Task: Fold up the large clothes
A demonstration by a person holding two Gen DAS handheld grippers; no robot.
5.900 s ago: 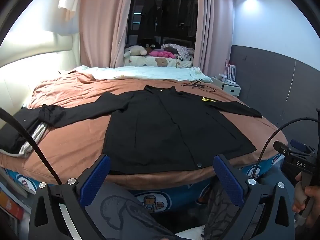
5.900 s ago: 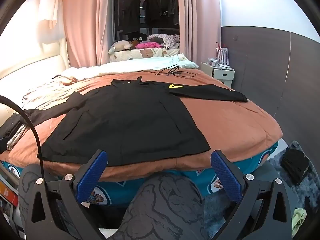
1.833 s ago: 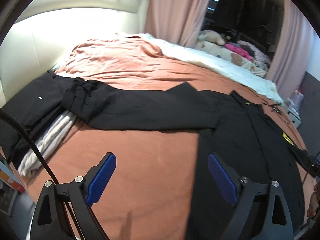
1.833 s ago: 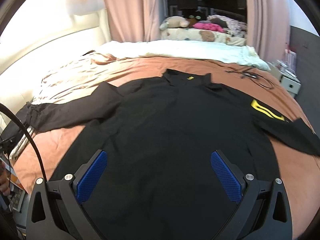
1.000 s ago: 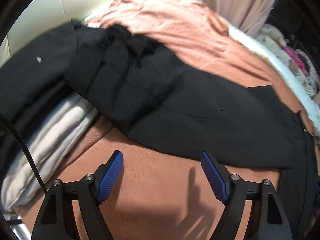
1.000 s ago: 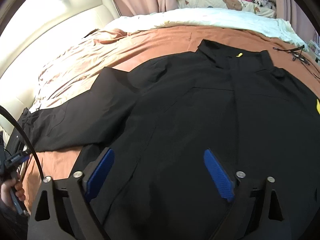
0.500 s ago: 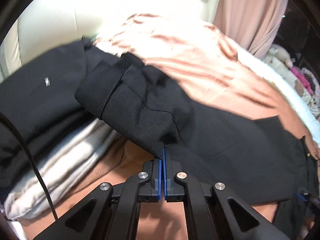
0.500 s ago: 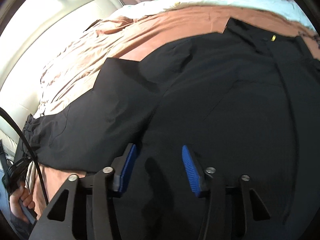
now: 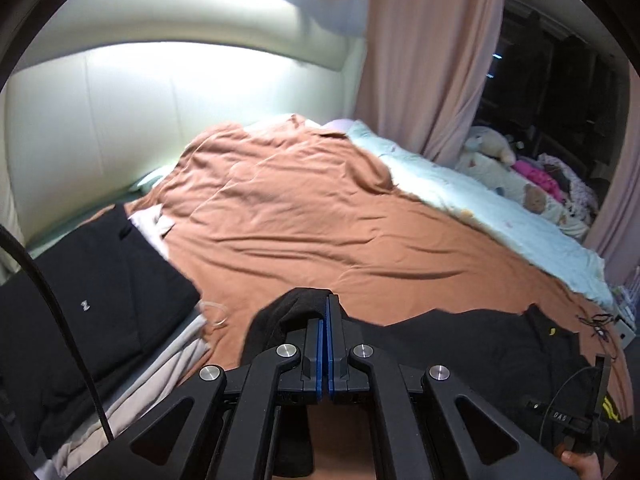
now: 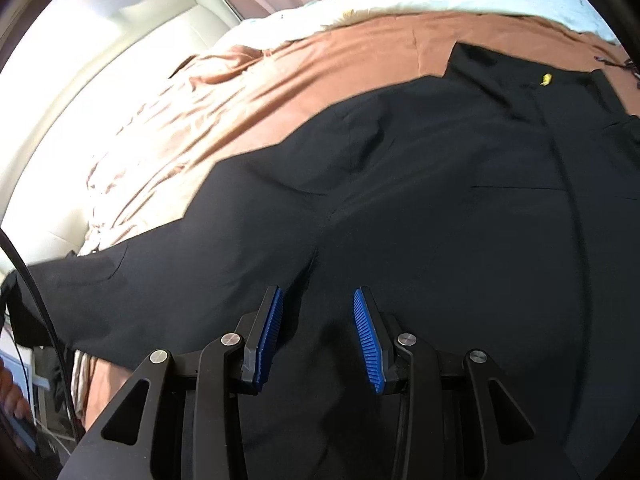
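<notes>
On the rust-brown bedspread (image 9: pixel 304 232) we see a large black jacket (image 10: pixel 460 208) spread flat, collar towards the pale quilt (image 9: pixel 500 208) at the far side, a small yellow tag (image 10: pixel 546 79) at the neck. In the left wrist view our left gripper (image 9: pixel 324 312) has its blue pads pressed together on the end of the jacket's sleeve (image 9: pixel 296 308), and the cloth bunches over the left finger and hangs down from it, lifted clear of the bedspread. In the right wrist view our right gripper (image 10: pixel 318 300) sits over the jacket where the sleeve joins the body; its jaws have just been closing and stand part-way apart, with black cloth lying between the pads (image 10: pixel 272 328), though we cannot tell whether they press on it. To the left, a folded black garment (image 9: pixel 100 288) with a small white mark rests on pale folded cloth (image 9: pixel 172 360) at the bed's edge. Plush toys (image 9: pixel 492 148) lie by the pink curtain (image 9: pixel 420 60).
</notes>
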